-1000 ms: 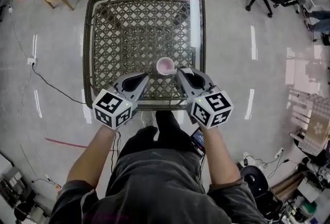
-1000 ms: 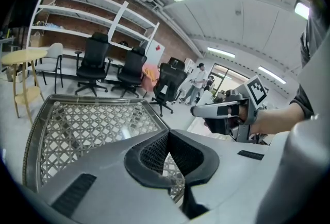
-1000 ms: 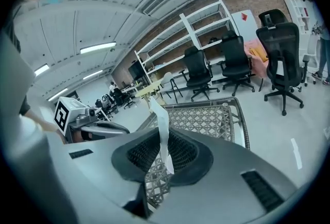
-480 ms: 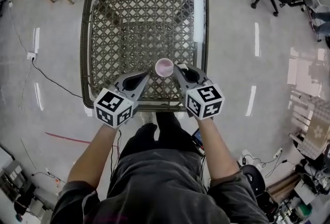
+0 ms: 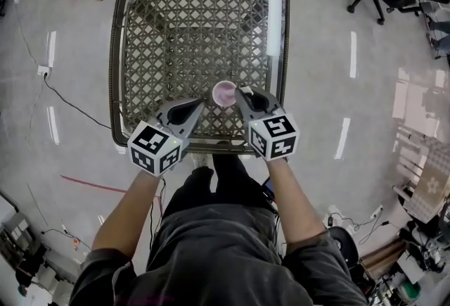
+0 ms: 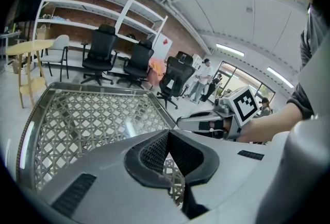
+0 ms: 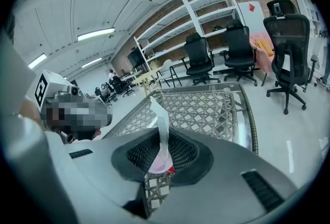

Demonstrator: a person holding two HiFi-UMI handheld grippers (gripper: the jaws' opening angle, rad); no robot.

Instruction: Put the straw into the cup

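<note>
**Straw (image 7: 159, 124) held beside the cup (image 5: 224, 93), not yet in**

Head view: the pink cup stands upright on the near part of the lattice table (image 5: 117, 51). The right gripper (image 5: 241, 93) has its tips just beside the cup's right rim. The left gripper (image 5: 195, 105) hangs near the cup's left side.

Left gripper view: its jaws are closed together with nothing between them.

Right gripper view: the jaws pinch narrowly on the white straw, which stands up between them, tilted slightly left. Something pink at its foot is probably the cup.

The step in hand looks like insertion. The next move calls for bringing the straw's lower end over the cup's mouth and lowering it before letting go, without nudging the cup.
</note>
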